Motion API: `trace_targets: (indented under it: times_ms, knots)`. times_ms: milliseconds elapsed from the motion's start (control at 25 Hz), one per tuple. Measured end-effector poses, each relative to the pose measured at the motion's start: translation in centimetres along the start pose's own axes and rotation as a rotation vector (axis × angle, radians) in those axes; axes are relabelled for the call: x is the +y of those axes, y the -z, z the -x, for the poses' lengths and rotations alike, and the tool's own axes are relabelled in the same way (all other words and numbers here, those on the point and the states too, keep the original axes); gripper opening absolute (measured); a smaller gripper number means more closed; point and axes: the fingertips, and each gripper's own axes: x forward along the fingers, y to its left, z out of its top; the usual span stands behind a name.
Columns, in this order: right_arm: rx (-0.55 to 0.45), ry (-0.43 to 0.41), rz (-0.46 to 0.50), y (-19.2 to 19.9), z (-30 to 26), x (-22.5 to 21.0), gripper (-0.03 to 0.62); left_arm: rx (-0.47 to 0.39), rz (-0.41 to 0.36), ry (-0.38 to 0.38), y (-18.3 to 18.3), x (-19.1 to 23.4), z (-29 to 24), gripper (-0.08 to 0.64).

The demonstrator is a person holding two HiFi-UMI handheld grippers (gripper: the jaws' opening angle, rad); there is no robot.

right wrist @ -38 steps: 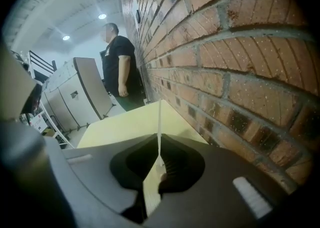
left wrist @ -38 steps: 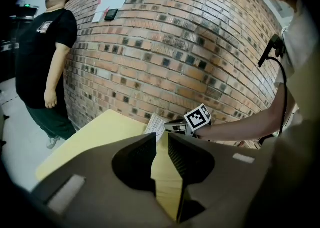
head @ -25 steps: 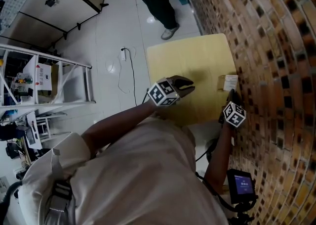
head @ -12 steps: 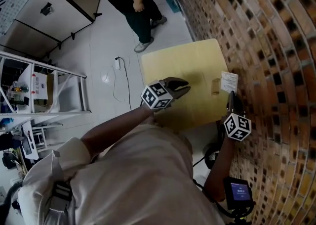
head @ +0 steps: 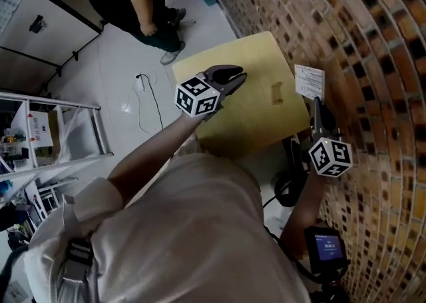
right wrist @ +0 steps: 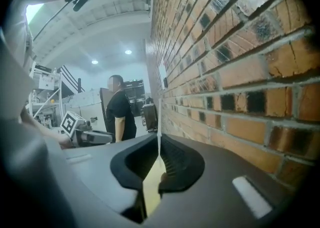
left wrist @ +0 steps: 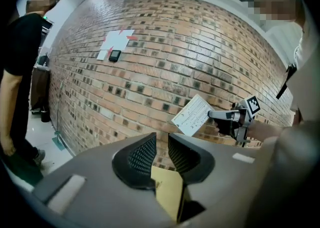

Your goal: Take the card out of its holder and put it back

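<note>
I had right tongs clamped on card, clear of holder for reinsertion, left tongs slightly apart, empty, over table.

The holder lies right of centre on the surface; the card is just right of it (in the jaws of the right gripper), by the brick wall.

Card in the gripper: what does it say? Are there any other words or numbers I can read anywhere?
Nothing can be read.
Card: printed lines, too small to read.
Small screen: pale writing on blue, too blurred to read.
White sheet on the brick wall: red marks, no readable words.
Marker cubes: black-and-white squares only, no words.
</note>
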Motion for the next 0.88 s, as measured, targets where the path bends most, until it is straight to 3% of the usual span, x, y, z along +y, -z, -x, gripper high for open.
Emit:
trace_targets:
  times_ms: [200, 400, 680, 880]
  knots:
    - [-0.019, 0.056, -0.031, -0.8, 2.3, 0.1, 0.014, -0.023, -0.009, 0.054, -1.5, -0.4, -0.1, 0.093]
    - [-0.054, 0.13, -0.071, -2.3, 4.1, -0.1, 0.014, -0.062, 0.049, 0.117, -4.0, -0.2, -0.1, 0.092]
    - [-0.065, 0.205, -0.073, -2.3, 5.1, -1.0, 0.014, -0.062, 0.014, 0.154, -5.0, 0.2, -0.9, 0.091]
    - [-0.066, 0.251, -0.094, -0.9, 5.7, -1.8, 0.014, -0.043, 0.0, 0.138, -5.0, 2.7, -1.4, 0.091]
